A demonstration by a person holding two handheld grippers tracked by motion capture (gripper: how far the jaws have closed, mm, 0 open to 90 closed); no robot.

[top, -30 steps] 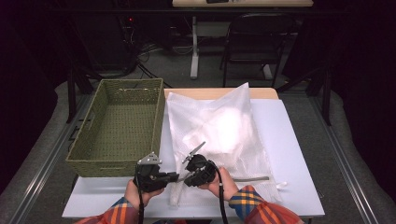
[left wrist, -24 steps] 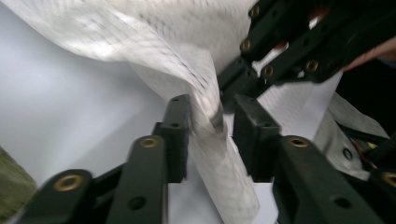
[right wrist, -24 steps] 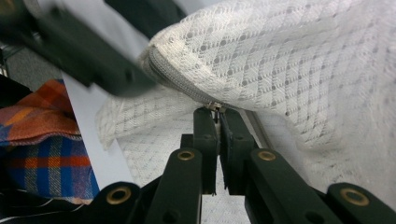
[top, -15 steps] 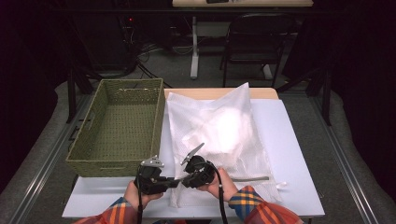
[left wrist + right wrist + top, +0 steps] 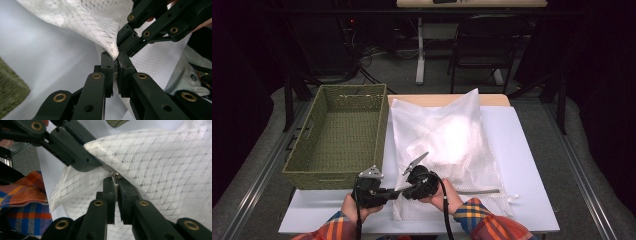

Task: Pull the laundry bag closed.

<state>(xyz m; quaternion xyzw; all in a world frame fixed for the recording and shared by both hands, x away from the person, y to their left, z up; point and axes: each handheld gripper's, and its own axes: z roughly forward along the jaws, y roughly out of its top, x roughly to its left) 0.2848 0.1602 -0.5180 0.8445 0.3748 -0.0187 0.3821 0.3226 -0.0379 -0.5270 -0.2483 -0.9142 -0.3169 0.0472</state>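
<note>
A: How are the hand-held grippers set?

B: The left hand-held gripper point(image 5: 115, 65) is clamped on a fold of the mesh bag point(image 5: 447, 145) at its near left corner. The right hand-held gripper point(image 5: 116, 182) is pinched on the zip pull point(image 5: 115, 174), with the jaws closed down narrow (a sliver of white tab can be seen between them). In the high view both are seen close together, the left point(image 5: 393, 192) just beside the right point(image 5: 404, 189).

A: And where is the bag?

B: It is laid flat on the table point(image 5: 527, 165), with its near corner lifted slightly by the two grips. The basket point(image 5: 339, 132) is set to its left, just beside it.

A: How should the zip be opened well?

B: The corner should be kept anchored by the left grip, so that the cloth is held taut. The pull should be drawn along the line of the zip, away from the anchor, not lifted. If slack is allowed, the mesh is likely to be bunched and the slider jammed. A small tab can be slipped from easily, so the pinch should be kept firm.
</note>
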